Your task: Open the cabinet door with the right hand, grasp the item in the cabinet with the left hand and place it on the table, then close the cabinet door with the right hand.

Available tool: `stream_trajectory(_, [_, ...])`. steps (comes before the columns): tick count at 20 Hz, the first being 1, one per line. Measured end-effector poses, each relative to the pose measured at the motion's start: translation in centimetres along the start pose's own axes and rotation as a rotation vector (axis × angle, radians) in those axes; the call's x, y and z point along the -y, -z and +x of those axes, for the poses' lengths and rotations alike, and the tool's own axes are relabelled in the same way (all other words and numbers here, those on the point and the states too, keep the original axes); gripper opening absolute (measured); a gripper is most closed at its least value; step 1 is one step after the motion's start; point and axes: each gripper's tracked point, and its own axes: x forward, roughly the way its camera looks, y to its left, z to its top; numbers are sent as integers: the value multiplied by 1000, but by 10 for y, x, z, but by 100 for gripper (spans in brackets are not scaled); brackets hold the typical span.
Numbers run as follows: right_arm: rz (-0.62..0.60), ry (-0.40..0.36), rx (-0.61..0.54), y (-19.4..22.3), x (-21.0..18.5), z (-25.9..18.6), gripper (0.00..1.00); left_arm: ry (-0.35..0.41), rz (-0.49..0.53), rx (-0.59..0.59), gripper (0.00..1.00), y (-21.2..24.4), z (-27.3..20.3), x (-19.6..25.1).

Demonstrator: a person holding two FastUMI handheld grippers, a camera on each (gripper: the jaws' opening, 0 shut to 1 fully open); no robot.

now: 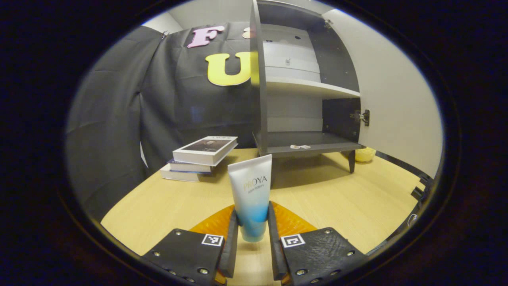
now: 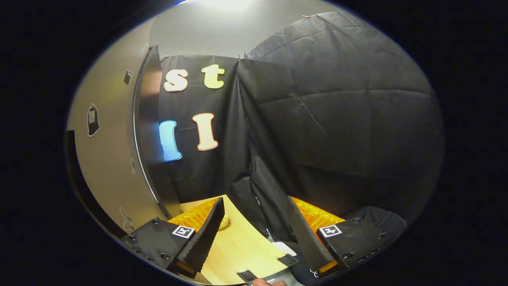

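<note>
A white-to-blue tube (image 1: 251, 186) stands upright, cap down, between the fingers of my left gripper (image 1: 253, 234), which is shut on its lower part just above the wooden table (image 1: 337, 198). Behind it stands the dark grey cabinet (image 1: 258, 99), its pale door (image 1: 397, 107) swung wide to the right. Both of its shelves hold no item, apart from small white bits (image 1: 300, 146) on the bottom board. In the right gripper view the cabinet door (image 2: 107, 155) stands close on the left. My right gripper (image 2: 254, 200) is open beside it, with nothing between its fingers.
A stack of books (image 1: 202, 157) lies on the table left of the cabinet. A yellow object (image 1: 365, 154) sits behind the cabinet's right leg. In the right gripper view the table corner (image 2: 238, 246) lies below the fingers, with black cloth behind it.
</note>
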Motion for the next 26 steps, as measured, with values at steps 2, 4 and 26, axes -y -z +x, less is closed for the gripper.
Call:
stream_trajectory(2, [-11, 11, -3, 4, -1, -5, 98, 15, -6, -9, 40, 13, 1, 3])
stream_trajectory(4, [-15, 8, -30, 11, -9, -5, 93, 30, -18, -23, 41, 27, 4, 8])
stream_trajectory(26, [-40, -12, -124, 56, -10, 0, 98, 83, 37, -11, 93, 5, -20, 8])
